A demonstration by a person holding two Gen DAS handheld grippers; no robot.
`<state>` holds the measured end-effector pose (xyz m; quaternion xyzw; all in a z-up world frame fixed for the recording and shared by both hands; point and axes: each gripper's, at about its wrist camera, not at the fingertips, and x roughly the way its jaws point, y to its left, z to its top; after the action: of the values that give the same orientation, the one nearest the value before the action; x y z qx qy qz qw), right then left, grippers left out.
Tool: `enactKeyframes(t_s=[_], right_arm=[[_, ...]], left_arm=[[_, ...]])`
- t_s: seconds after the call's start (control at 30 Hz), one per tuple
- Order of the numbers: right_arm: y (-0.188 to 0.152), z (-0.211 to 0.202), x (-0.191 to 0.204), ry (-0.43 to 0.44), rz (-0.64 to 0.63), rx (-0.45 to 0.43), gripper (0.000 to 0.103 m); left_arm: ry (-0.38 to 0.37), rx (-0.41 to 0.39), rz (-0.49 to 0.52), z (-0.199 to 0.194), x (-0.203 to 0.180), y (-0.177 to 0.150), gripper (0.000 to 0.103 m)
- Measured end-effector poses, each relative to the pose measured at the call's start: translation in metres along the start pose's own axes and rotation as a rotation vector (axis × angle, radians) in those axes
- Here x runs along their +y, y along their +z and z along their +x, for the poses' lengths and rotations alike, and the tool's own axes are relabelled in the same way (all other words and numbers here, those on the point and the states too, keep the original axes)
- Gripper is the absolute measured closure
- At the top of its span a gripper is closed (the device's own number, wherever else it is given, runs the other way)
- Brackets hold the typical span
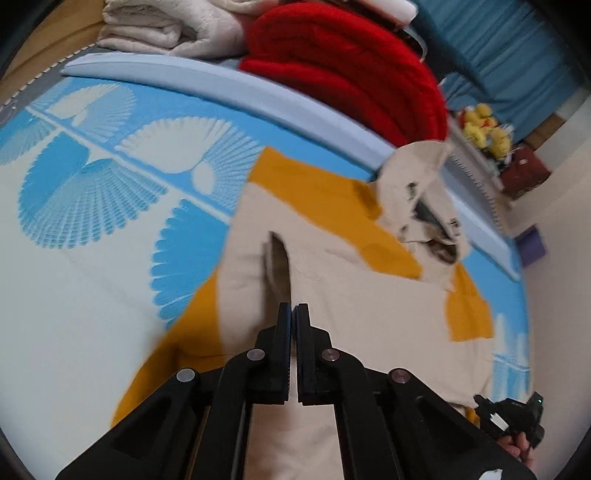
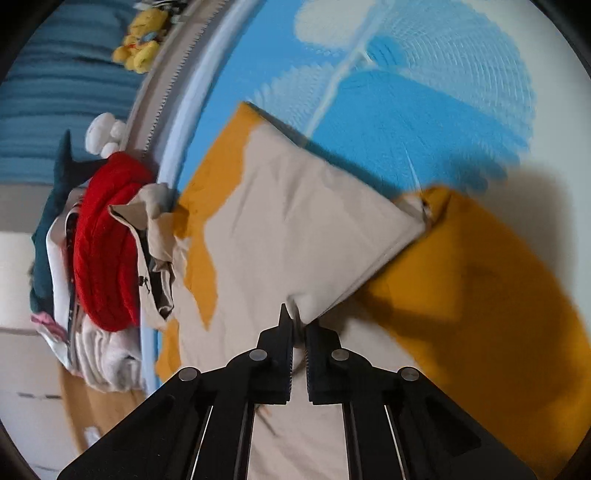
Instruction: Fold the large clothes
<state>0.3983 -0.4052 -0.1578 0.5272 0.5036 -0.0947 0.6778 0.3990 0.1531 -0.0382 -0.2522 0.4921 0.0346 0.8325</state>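
A large beige and mustard garment (image 1: 351, 295) lies spread on a bed sheet (image 1: 92, 258) printed with blue and white fans. Its hood (image 1: 417, 192) is bunched near the far edge. My left gripper (image 1: 294, 314) is shut, and a raised ridge of beige cloth runs straight into its tips. In the right wrist view, my right gripper (image 2: 299, 325) is shut on a corner of a beige flap (image 2: 295, 221), which is lifted and folded over the mustard part (image 2: 480, 277). The right gripper's body (image 1: 513, 417) and a hand show at the lower right of the left wrist view.
A folded red knit (image 1: 343, 62) and pale folded blankets (image 1: 159, 26) are piled along the bed's far side, behind a light blue edge roll (image 1: 221, 77). Yellow plush toys (image 1: 484, 129) sit by a blue curtain (image 1: 517, 55). Bare sheet (image 2: 406, 110) lies beyond the garment.
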Motion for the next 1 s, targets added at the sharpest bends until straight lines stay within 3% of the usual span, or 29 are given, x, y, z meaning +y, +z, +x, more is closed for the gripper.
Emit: enactKeyframes(t_s=[0.1,0.13,0.2,0.3,0.4,0.53,0.7,0.83,1.0], right_arm=[[-0.005,-0.001,-0.009,-0.083,0.012,-0.012,0.083],[-0.006,-0.005,-0.006,-0.102,-0.008,-0.026,0.08],[-0.012,-0.02,0.013,-0.163,-0.104,-0.093,0.074],[-0.025,-0.05,0.043,-0.214,-0.28,-0.251,0.074],[-0.032,-0.058,0.077,-0.192,-0.48,-0.337,0.068],[-0.021,-0.027,0.085,-0.171,-0.561,-0.21,0.064],[-0.014,0.025,0.06,-0.321,-0.567,0.01,0.064],[-0.023,0.023,0.069,-0.355,-0.594,-0.006,0.064],[-0.036,0.011,0.09,-0.313,-0.7,-0.08,0.064]], left_arm=[[0.057,0.159,-0.049,0.028,0.017,-0.009,0.102],[0.116,0.152,-0.051,0.028,0.018,-0.01,0.102],[0.181,0.055,0.039,0.012,0.002,-0.007,0.101],[0.151,-0.013,0.14,-0.001,-0.024,-0.009,0.091],[0.118,0.042,0.187,0.014,-0.039,-0.022,0.089],[0.213,0.122,0.226,0.048,-0.045,-0.035,0.089],[0.282,0.148,0.26,0.06,-0.042,-0.044,0.089],[0.296,0.143,0.275,0.061,-0.043,-0.045,0.089],[0.289,0.13,0.278,0.06,-0.046,-0.041,0.089]])
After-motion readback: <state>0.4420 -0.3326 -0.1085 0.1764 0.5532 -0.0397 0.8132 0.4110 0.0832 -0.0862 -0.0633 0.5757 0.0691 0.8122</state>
